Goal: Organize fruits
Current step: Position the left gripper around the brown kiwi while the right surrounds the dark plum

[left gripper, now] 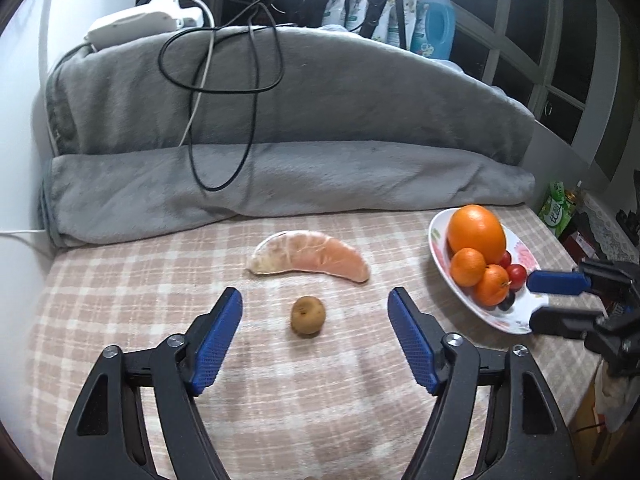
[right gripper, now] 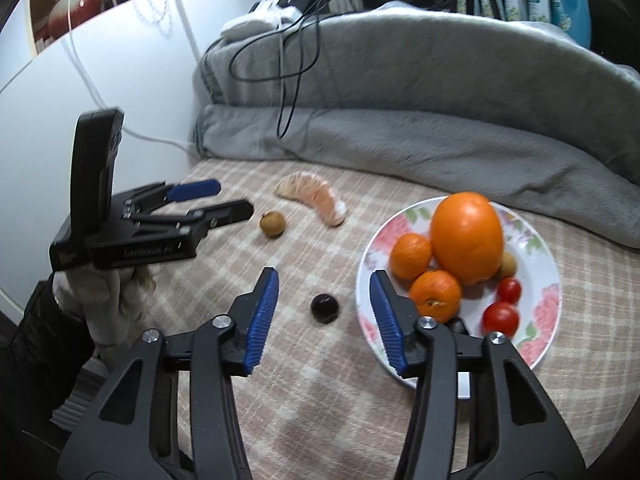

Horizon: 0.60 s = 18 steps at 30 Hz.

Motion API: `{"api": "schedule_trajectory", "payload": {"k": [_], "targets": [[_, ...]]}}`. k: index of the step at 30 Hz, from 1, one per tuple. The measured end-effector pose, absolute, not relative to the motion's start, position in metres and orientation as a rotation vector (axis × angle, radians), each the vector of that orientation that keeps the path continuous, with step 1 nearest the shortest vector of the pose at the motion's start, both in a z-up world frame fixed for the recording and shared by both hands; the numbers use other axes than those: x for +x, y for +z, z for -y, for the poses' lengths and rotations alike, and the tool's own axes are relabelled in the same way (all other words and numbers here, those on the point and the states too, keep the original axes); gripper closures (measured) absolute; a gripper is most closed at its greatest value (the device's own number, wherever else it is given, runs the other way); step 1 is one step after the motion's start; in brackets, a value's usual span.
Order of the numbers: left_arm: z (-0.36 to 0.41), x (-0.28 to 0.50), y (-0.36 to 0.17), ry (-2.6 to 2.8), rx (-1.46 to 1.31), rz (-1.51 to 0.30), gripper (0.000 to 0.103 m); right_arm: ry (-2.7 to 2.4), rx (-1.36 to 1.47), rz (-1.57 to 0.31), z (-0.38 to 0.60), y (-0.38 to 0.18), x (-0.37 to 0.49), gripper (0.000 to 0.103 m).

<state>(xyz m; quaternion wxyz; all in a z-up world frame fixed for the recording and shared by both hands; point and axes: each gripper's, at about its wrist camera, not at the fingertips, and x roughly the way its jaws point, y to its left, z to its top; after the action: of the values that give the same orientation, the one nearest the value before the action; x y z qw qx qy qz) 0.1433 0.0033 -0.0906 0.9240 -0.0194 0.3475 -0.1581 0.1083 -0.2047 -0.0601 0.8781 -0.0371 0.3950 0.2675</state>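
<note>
Nearest the lens, the left claw point(left gripper: 315, 312) hangs wide open over the checked cloth point(left gripper: 160, 300) of the worktop, holding nothing; a small brown fruit point(left gripper: 307, 315) lies on the cloth between its blue pads point(left gripper: 216, 344), touching neither. Just beyond that fruit lies a peeled pomelo segment point(left gripper: 308, 257), curved, pale at one end and pink at the other.

Seen from the right wrist, the right claw point(right gripper: 324, 312) is also spread open and empty. A dark round fruit point(right gripper: 325, 308) sits on the cloth between its fingers, just beside the rim of the flowered plate point(right gripper: 540, 280). One finger of this claw reaches over the plate's near edge.

On the plate, a large orange point(right gripper: 467, 237) stands at the middle, with two small mandarins point(right gripper: 435, 294) touching it on the side toward the pomelo segment. Two red cherry tomatoes point(right gripper: 500, 318) lie on the opposite side of the mandarins, near the plate's front rim, and another small brown fruit point(right gripper: 509, 264) peeks out from behind the orange.

A folded grey blanket point(left gripper: 280, 184) runs along the far edge of the cloth, behind the plate, with black and white cables point(left gripper: 224, 80) draped over it.
</note>
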Motion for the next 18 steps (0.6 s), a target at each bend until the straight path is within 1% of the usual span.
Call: {"api": "schedule_trajectory", "payload": {"k": [6, 11, 13, 16, 18], "targets": [[-0.007, 0.147, -0.097, -0.319, -0.039, -0.729, 0.037, 0.55, -0.104, -0.866, 0.195, -0.074, 0.103, 0.056], [-0.009, 0.15, -0.1, -0.323, -0.038, -0.734, 0.039, 0.543, -0.073, -0.896, 0.193, -0.084, 0.1, 0.057], [-0.009, 0.152, -0.1, -0.329, -0.036, -0.736, 0.041, 0.537, -0.065, -0.903, 0.194, -0.087, 0.1, 0.058], [-0.007, 0.154, -0.103, -0.328, -0.031, -0.746, 0.044, 0.515, -0.06, -0.919, 0.193, -0.092, 0.101, 0.063], [-0.007, 0.156, -0.105, -0.333, -0.031, -0.751, 0.047, 0.504, -0.056, -0.927, 0.192, -0.094, 0.103, 0.063]]}}
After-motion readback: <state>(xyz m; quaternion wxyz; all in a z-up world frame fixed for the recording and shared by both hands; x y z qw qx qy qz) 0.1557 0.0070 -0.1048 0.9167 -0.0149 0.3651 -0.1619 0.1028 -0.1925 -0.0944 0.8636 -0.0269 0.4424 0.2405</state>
